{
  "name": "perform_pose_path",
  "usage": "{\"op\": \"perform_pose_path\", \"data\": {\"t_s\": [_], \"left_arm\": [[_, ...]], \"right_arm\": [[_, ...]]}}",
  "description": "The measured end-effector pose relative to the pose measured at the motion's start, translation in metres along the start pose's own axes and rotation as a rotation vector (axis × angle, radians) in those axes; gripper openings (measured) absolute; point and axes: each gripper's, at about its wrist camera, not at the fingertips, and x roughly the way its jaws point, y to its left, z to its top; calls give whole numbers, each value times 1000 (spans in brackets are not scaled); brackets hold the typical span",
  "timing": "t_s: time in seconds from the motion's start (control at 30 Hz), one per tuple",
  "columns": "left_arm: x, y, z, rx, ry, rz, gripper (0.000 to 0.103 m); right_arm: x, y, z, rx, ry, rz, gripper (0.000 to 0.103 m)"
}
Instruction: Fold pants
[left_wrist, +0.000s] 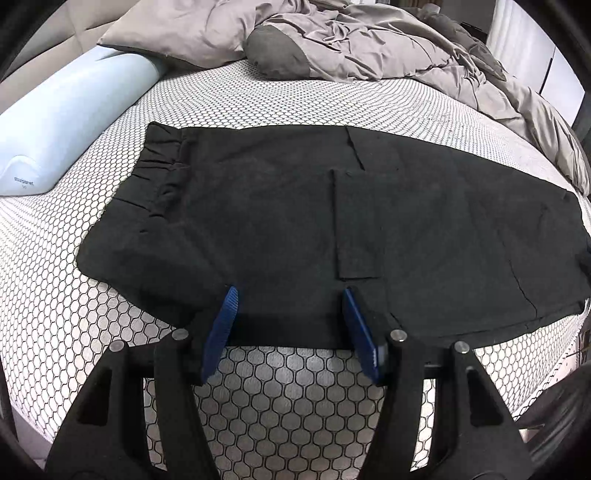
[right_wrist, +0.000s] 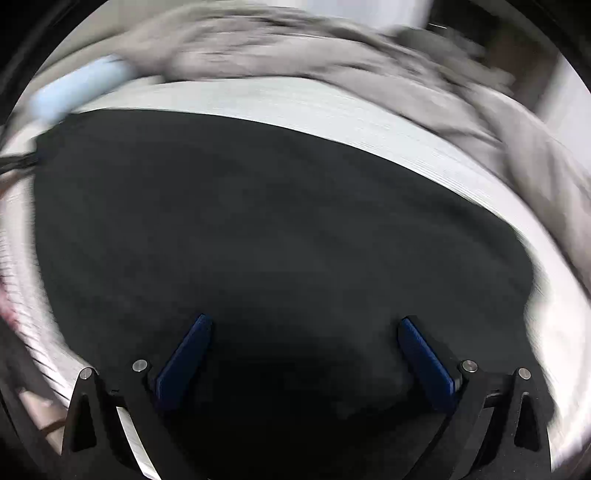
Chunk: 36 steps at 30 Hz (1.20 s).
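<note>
While the black pants (left_wrist: 295, 221) lie flat across the honeycomb-patterned mattress (left_wrist: 277, 398), waistband off to the left gripper's left, that left gripper (left_wrist: 288, 314) sits at the near hem, its blue pads spread apart with the fabric edge between them, nothing pinched. Over to the right gripper (right_wrist: 303, 343): blurred picture, but its jaws stand wide apart above the dark cloth, gripping nothing. Ahead and left of the left gripper lies a pale blue bolster (left_wrist: 74, 129), and beyond the pants a rumpled grey duvet (left_wrist: 388, 48) and pillow (left_wrist: 177, 33).
</note>
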Motion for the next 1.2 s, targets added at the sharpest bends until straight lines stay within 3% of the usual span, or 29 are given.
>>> {"op": "perform_pose_path", "data": {"t_s": [0.03, 0.07, 0.1, 0.13, 0.2, 0.3, 0.43, 0.57, 0.63, 0.73, 0.8, 0.87, 1.0, 1.1, 1.2], "left_arm": [[0, -3, 0, -7, 3, 13, 56], [-1, -5, 0, -13, 4, 28, 56], [9, 3, 11, -20, 2, 52, 56], [7, -1, 12, -23, -4, 79, 56], [-11, -21, 6, 13, -19, 80, 56], [-39, -69, 0, 102, -80, 50, 58], [-55, -168, 3, 228, -140, -119, 78], [-38, -271, 3, 373, -110, -335, 79], [-20, -319, 2, 446, -90, -421, 79], [13, -376, -9, 526, -26, -448, 79], [27, -388, -19, 555, 8, -420, 79], [33, -386, -26, 569, -25, -432, 82], [23, -386, -15, 516, -10, -446, 82], [20, -390, 5, 539, -35, -491, 83], [35, -403, 18, 570, -14, -439, 83]], "right_arm": [[-6, -31, -15, 72, -11, 51, 94], [-11, -45, -22, 105, -25, 30, 94], [-15, -57, -30, 123, -27, -71, 96], [-17, -66, -37, 138, -17, -118, 96], [-19, -75, -45, 176, -31, -75, 96], [-31, -68, -42, 162, -71, -93, 97], [-52, -36, -27, 109, -167, 63, 97], [-48, 11, -11, 0, -177, 173, 97], [-33, 27, -11, -54, -127, 164, 97], [-21, 23, -21, -118, -71, 88, 96], [-27, -11, -34, -64, -57, 39, 97], [-30, -58, -49, 53, -30, -65, 97], [-40, -112, -59, 278, -50, -79, 97], [-44, -94, -34, 275, -123, -10, 97], [-15, -39, 5, 95, -75, 59, 97]]}}
